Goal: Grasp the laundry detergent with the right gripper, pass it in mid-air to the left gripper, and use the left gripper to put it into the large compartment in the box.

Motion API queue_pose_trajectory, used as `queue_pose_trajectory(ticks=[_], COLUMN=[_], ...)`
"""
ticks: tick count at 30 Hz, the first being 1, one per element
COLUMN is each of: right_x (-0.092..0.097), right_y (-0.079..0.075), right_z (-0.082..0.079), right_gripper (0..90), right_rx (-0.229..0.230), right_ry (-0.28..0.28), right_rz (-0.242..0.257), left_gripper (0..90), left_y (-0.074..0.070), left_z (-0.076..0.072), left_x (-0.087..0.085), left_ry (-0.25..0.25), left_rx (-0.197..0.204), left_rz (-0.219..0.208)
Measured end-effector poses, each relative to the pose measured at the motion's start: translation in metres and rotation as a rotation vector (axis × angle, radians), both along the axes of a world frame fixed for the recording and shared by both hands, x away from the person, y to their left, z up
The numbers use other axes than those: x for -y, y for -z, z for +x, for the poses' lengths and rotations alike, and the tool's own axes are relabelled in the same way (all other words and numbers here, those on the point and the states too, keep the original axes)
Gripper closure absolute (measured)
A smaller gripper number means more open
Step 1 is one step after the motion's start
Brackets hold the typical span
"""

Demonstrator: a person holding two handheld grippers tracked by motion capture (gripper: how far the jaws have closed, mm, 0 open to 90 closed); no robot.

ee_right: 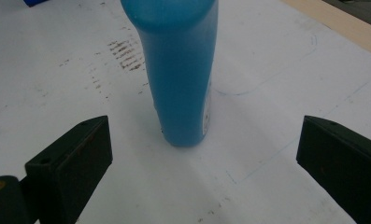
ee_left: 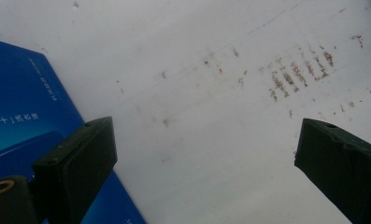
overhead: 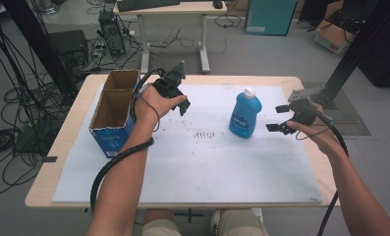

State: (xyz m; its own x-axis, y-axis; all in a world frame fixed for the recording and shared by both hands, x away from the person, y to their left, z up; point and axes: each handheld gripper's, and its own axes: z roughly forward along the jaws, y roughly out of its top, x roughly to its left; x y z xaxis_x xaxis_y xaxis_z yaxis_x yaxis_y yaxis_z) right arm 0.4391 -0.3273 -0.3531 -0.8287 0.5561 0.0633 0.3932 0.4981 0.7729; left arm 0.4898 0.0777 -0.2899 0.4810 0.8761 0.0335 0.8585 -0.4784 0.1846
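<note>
While white print can be seen on the side of the blue cardboard box (ee_left: 19, 116) in the left gripper view, it is too small and blurred to be read; the label on the blue plastic bottle with a white cap (overhead: 245, 114) cannot be read either. The box is open at the top and split into two compartments with brown inner walls, and nothing can be made out inside them from the high view. It stands just beside the left claw (overhead: 182, 106), on that claw's outer side, at the edge of the white sheet (overhead: 192, 162) that covers the pale wooden desk (overhead: 65, 147). The left claw is held above the sheet with its jaws spread wide and nothing between them; brownish scuff marks (ee_left: 297, 72) are seen on the sheet ahead of it. The right claw (overhead: 278, 118) is likewise held open and empty, its jaws spread apart. The bottle stands upright on the sheet directly ahead of the right claw, near it but not touched by either jaw. Thin pen lines (ee_right: 267, 81) are drawn on the sheet beside the bottle's base. Between the two claws, the bottle lies much nearer the right one.
</note>
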Motion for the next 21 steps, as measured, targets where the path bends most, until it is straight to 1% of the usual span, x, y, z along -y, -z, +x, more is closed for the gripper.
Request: queue_pose_trajectory(ticks=[5, 7, 16, 21], right_x=[-0.007, -0.011, -0.021, -0.027], right_y=[0.004, 0.007, 0.016, 0.018], right_z=[0.000, 0.000, 0.000, 0.000], right_gripper=[3.6, 3.4, 3.3, 3.0], right_rx=[0.006, 0.012, 0.022, 0.029], right_ry=[0.001, 0.000, -0.003, 0.001], right_rz=[0.006, 0.017, 0.029, 0.034], left_gripper=[5.9, 5.9, 5.9, 5.9], left_y=[0.001, 0.001, 0.004, 0.002], left_z=[0.000, 0.000, -0.001, -0.001], left_x=[0.000, -0.001, -0.001, -0.001], left_ry=[0.002, 0.001, 0.002, 0.003], left_rx=[0.003, -0.002, -0.004, 0.003], left_rz=[0.003, 0.000, -0.004, -0.003])
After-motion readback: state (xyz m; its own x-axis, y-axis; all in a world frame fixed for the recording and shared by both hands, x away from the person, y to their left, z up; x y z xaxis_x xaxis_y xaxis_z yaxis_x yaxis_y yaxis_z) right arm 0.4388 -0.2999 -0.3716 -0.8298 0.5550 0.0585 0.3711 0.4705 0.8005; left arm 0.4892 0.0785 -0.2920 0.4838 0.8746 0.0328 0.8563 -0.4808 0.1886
